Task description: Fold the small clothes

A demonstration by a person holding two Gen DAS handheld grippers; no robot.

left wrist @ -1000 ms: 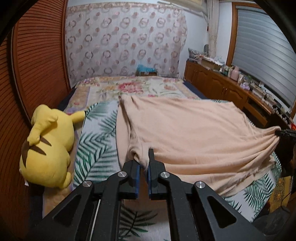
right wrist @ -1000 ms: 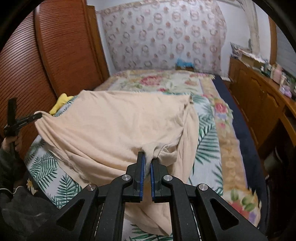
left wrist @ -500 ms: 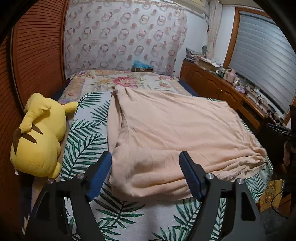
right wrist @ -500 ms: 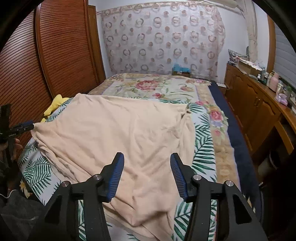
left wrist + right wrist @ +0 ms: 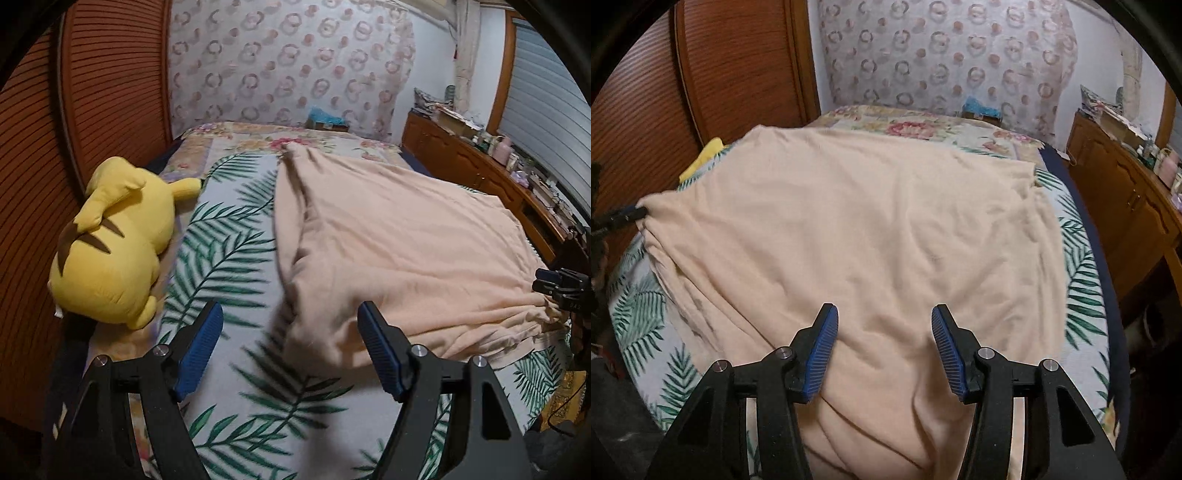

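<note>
A peach-coloured cloth [image 5: 399, 251] lies spread flat on the bed with the palm-leaf cover [image 5: 229, 258]. My left gripper [image 5: 291, 347] is open and empty, just above the cloth's near left corner. In the right wrist view the cloth [image 5: 871, 229] fills the bed, and my right gripper [image 5: 884, 347] is open and empty above its near edge. The right gripper's tip shows at the right edge of the left wrist view [image 5: 554, 284]. The left gripper's tip shows at the left edge of the right wrist view [image 5: 624, 216], next to the cloth's corner.
A yellow plush toy [image 5: 110, 243] lies on the bed's left side against the wooden wardrobe [image 5: 110, 92]. A wooden dresser [image 5: 480, 166] with clutter runs along the right. The floral bedspread [image 5: 923, 125] reaches the curtained back wall.
Both grippers were shut on the cloth's corners and held them up. They have opened and let go, and the cloth now lies flat on the bed.
</note>
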